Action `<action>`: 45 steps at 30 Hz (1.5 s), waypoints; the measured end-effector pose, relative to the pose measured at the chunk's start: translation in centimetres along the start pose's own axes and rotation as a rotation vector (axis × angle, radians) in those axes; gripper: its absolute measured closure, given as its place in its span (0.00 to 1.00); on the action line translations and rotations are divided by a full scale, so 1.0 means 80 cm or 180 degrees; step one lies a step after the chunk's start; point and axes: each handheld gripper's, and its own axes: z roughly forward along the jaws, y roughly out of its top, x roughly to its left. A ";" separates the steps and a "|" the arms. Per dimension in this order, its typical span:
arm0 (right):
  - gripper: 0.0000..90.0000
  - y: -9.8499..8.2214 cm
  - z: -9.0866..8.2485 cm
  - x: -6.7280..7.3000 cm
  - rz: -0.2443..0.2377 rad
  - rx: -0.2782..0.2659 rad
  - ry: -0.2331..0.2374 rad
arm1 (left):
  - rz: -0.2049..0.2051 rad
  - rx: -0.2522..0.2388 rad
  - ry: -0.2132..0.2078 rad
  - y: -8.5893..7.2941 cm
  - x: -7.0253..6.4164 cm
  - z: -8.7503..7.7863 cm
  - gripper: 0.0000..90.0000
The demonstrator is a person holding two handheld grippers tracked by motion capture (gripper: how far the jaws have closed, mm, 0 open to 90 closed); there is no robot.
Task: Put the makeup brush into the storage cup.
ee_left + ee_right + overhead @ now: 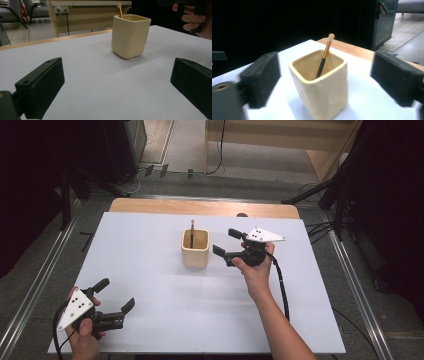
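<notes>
While brush leans inside cream cup, both grippers' jaws wide apart, empty.

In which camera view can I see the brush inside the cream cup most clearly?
The right gripper view: the brush is close, with pale tip, gold band and dark handle leaning in the cup. The high view shows it as a thin stick from above. The left gripper view shows just its tip over the rim.

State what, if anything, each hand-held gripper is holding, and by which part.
Nothing is held. The right hand-held gripper stands open beside the cream pot, in which the brush stands; the left hand-held gripper is open over the table.
</notes>
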 end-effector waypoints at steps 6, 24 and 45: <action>0.00 -0.007 -0.017 0.001 -0.0075 0.0013 -0.0109 | 0.0003 0.0005 0.0003 0.000 0.000 0.000 0.00; 0.00 -0.029 -0.060 -0.002 -0.0042 -0.0044 -0.0247 | 0.0009 0.0014 0.0005 0.000 -0.001 0.001 0.00; 0.00 -0.062 -0.115 -0.004 0.0021 -0.0087 -0.0454 | 0.0027 0.0011 -0.0005 0.000 -0.002 0.001 0.00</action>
